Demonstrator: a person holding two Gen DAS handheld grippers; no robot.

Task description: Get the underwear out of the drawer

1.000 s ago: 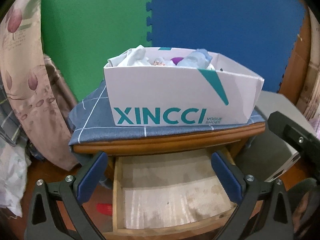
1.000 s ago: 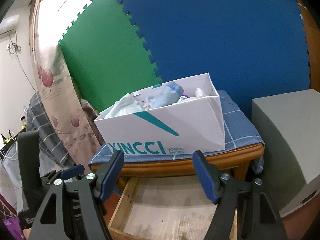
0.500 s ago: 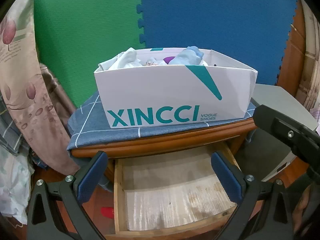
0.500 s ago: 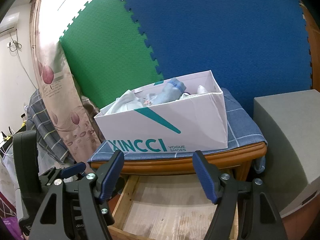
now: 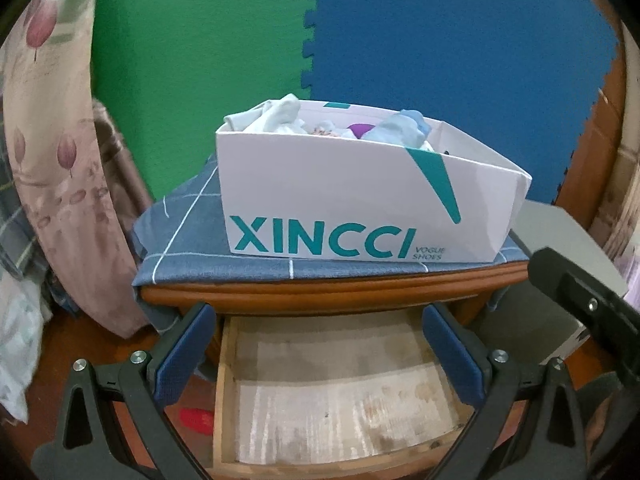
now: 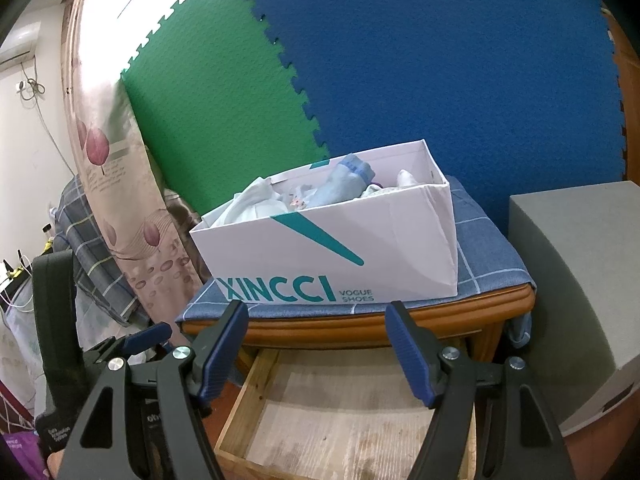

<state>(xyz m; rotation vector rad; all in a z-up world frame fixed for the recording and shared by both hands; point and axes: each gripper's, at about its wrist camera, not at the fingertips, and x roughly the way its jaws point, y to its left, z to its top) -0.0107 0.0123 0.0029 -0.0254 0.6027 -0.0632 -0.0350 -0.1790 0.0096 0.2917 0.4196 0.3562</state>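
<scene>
Two grippers with jaws apart over a pulled-out drawer, underwear lying in a shoe box above.

The left gripper (image 5: 318,354) and right gripper (image 6: 316,350) both grasp nothing. The wooden drawer (image 5: 224,384) shows only its bare lining. The underwear (image 5: 280,116) lies in the white XINCCI box (image 5: 320,184) on the checked cloth (image 5: 180,240). Only the left view shows something red (image 5: 196,418) on the floor; only the right view shows an air conditioner (image 6: 20,40).

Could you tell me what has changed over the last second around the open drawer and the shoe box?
Almost nothing. The left gripper rolled slightly, so its view tilts a little. Both it and the right gripper stay open and empty over the pulled-out drawer, and the shoe box of clothes sits unmoved on the nightstand.
</scene>
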